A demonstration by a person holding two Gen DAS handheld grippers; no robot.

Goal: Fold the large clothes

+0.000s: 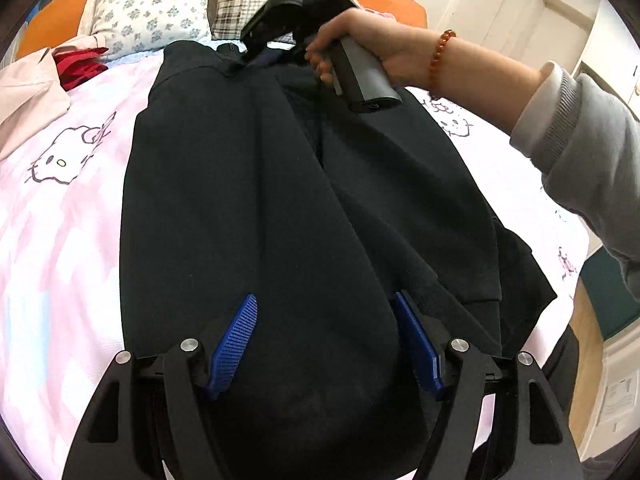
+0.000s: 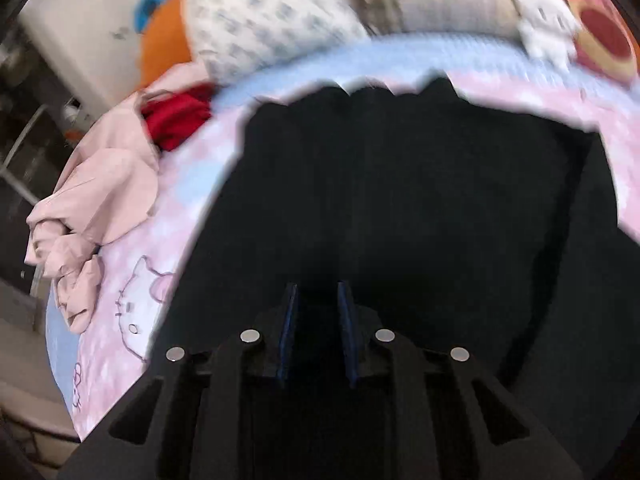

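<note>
My left tool hangs over the near end of the black garment, blue pads spread wide with nothing pinched; the dark cloth lies under and between them, but I'm not clamped on it. The garment is stretched lengthwise along the bed, on the pink cat-print sheet, and both sides look already turned in toward the middle, meeting in a long crease down the centre. So the narrowing folds seem done.

My right hand is up at the far end near the collar, right tool pointing down over the black cloth. Its pads stand close together with a thin gap, and I see no fabric caught between them, though that view is smeared, so call it nearly closed and empty.

Left to do, I reckon: take an end, bring it over to halve the length, then flatten. A pink garment and a red one wait crumpled near the pillows.
</note>
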